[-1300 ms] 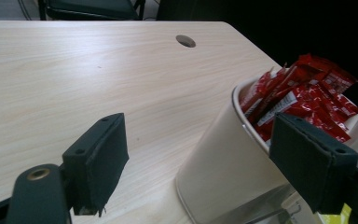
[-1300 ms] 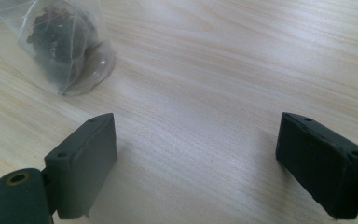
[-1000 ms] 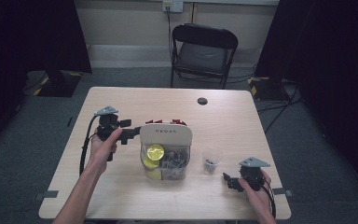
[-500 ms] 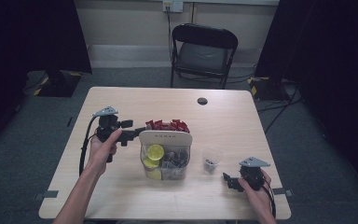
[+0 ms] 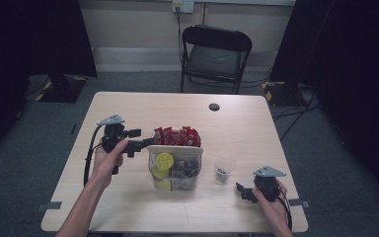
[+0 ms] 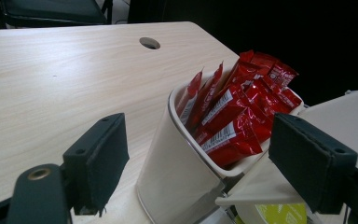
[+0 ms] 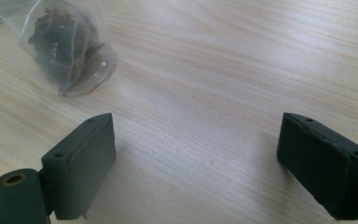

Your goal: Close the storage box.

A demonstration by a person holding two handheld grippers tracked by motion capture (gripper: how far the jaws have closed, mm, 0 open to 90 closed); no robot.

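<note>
A white organizer (image 5: 175, 165) is seen at mid-table, red packets (image 6: 235, 109) standing in its rear compartment, yellow pods (image 5: 164, 161) in front. The left gripper (image 5: 145, 143) is held beside its left rim, jaws apart. A clear cup (image 5: 224, 169) stands right of it; the right gripper (image 5: 240, 190) is held nearby, jaws apart.

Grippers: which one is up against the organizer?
The left gripper: its open jaws straddle the organizer by the red packets. The right gripper sits apart over bare table, past the small cup.
</note>
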